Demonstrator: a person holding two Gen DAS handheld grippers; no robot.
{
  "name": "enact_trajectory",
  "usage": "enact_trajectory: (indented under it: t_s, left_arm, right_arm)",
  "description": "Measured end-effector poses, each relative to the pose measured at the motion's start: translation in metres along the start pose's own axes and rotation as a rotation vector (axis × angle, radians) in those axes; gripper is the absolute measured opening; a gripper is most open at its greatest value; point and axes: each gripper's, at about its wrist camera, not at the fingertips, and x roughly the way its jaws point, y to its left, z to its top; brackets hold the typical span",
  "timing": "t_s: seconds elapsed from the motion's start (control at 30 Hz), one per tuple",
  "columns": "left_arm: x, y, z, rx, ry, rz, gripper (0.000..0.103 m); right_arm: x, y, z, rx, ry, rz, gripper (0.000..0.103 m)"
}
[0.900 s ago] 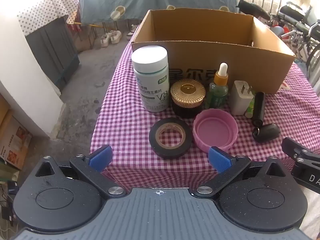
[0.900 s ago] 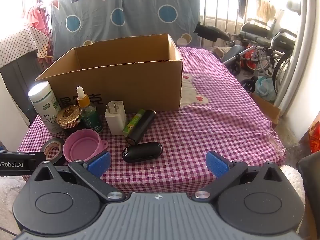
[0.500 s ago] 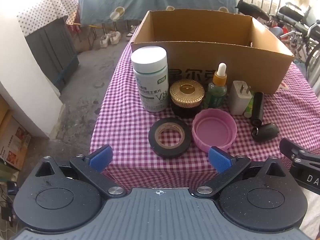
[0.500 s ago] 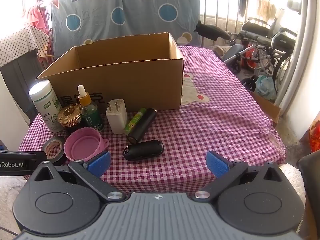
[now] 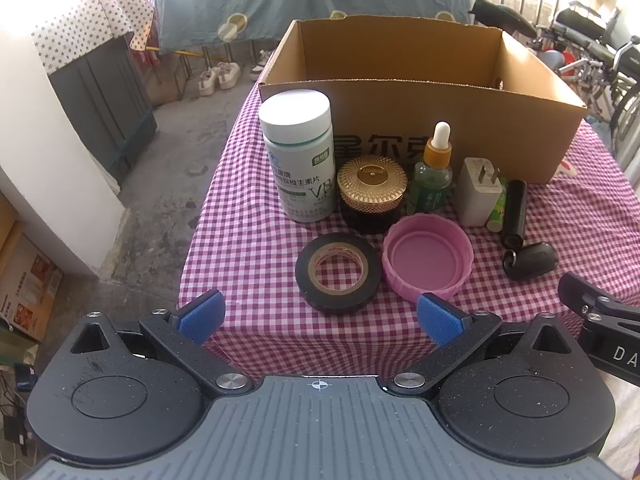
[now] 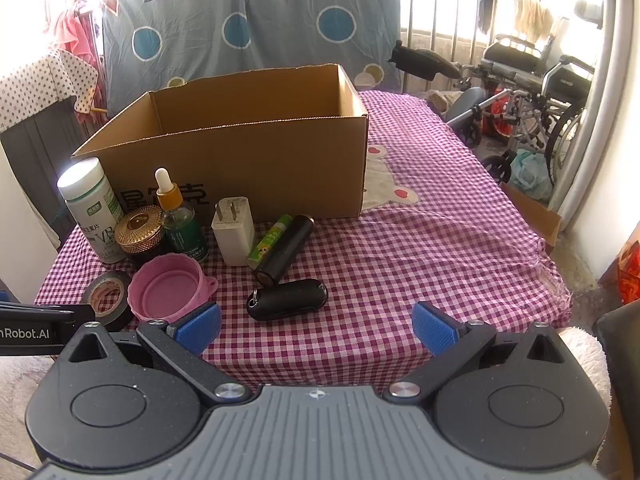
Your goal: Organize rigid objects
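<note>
An open cardboard box (image 5: 420, 92) (image 6: 256, 160) stands on a purple checked tablecloth (image 5: 248, 240). In front of it sit a white pill bottle (image 5: 298, 160), a gold-lidded jar (image 5: 372, 190), a green dropper bottle (image 5: 434, 172), a white charger (image 5: 478, 192), a green tube (image 6: 270, 240), a black cylinder (image 6: 286, 250), a black key fob (image 6: 288, 300), a roll of black tape (image 5: 338, 272) and a pink lid (image 5: 428, 256). My left gripper (image 5: 318, 318) hangs open just short of the tape. My right gripper (image 6: 316, 324) is open near the key fob, with nothing between its fingers.
Wheelchairs (image 6: 532, 92) stand to the right of the table. A blue patterned sheet (image 6: 248, 28) hangs behind it. A dark cabinet under a spotted cloth (image 5: 100, 80) stands at the left, with concrete floor (image 5: 172, 168) beside the table's left edge.
Both grippers have crept slightly forward toward the objects, staying open. Nothing on the table has moved.
</note>
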Motion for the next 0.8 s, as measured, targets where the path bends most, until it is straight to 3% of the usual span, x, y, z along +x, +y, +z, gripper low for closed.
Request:
enact_trajectory:
  t_s: [0.8]
  left_arm:
    - [-0.0013, -0.0033, -0.0013, 0.017, -0.001, -0.002, 0.103]
  right_arm:
    - [0.0012, -0.0004, -0.0015, 0.011, 0.016, 0.001, 0.103]
